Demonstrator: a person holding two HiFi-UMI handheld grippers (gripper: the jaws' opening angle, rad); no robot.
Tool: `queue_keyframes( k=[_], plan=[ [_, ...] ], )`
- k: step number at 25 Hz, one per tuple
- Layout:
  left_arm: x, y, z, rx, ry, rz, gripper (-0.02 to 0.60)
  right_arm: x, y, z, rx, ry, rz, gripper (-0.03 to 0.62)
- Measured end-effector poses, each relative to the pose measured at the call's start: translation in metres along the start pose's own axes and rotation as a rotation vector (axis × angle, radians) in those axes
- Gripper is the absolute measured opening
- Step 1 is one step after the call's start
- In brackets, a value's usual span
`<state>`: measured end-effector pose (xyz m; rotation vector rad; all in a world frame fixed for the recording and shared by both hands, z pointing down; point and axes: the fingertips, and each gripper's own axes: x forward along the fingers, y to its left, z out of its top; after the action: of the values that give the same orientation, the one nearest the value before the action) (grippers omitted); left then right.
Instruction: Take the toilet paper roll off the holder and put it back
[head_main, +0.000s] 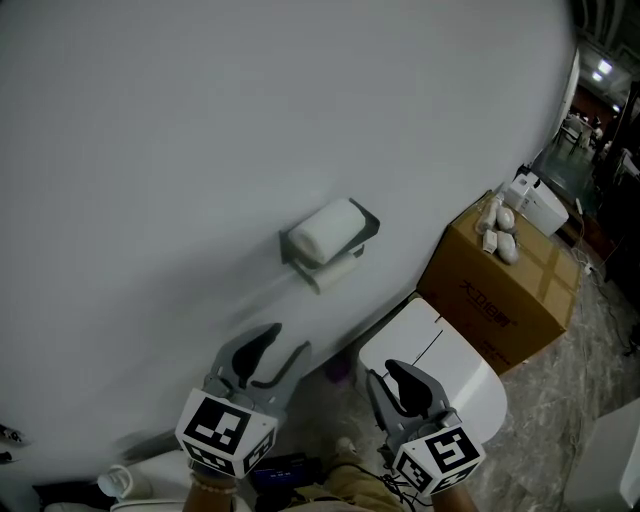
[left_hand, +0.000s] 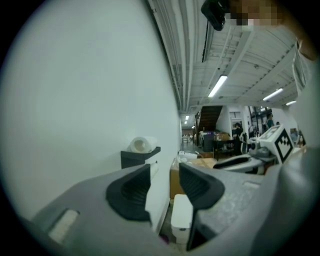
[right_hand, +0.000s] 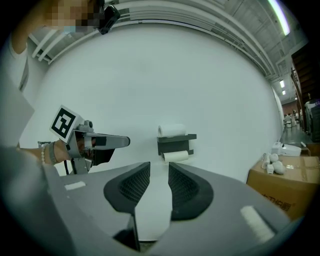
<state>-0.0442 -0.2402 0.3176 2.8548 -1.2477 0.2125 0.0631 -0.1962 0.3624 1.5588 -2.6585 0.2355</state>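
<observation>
A white toilet paper roll (head_main: 325, 228) lies on top of the dark wall-mounted holder (head_main: 352, 238), and a second roll (head_main: 338, 272) hangs under it. My left gripper (head_main: 283, 347) is below and left of the holder, well short of it, open and empty. My right gripper (head_main: 385, 372) is lower and to the right, its jaws parted by a narrow gap with nothing in it. In the left gripper view the roll (left_hand: 142, 144) sits ahead beyond the left gripper (left_hand: 165, 172). From the right gripper view the roll (right_hand: 172, 131) and holder (right_hand: 176, 144) lie straight ahead past the right gripper (right_hand: 159, 170).
A cardboard box (head_main: 500, 295) with small white items on top stands against the wall at right. A white toilet tank lid (head_main: 430, 360) sits below the holder, just beyond my right gripper. A white cup (head_main: 115, 482) is at the lower left. The floor is marbled tile (head_main: 590, 390).
</observation>
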Motion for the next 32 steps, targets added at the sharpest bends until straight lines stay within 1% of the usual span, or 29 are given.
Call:
queue_keyframes(
  k=[13,18,22,32],
  plan=[
    [0.071,0.023,0.016,0.016,-0.007,0.029,0.172,0.017,-0.05,0.01,-0.003,-0.009,-0.003,0.101],
    [0.092,0.032,0.023,0.028,-0.01,0.057,0.173,0.028,-0.065,0.015,-0.01,-0.008,0.019,0.101],
    [0.11,0.039,0.025,0.029,-0.007,0.075,0.185,0.036,-0.076,0.017,-0.013,-0.009,0.033,0.101],
    [0.136,0.053,0.026,0.009,-0.007,0.124,0.187,0.048,-0.102,0.018,-0.011,-0.005,0.042,0.101]
  ],
)
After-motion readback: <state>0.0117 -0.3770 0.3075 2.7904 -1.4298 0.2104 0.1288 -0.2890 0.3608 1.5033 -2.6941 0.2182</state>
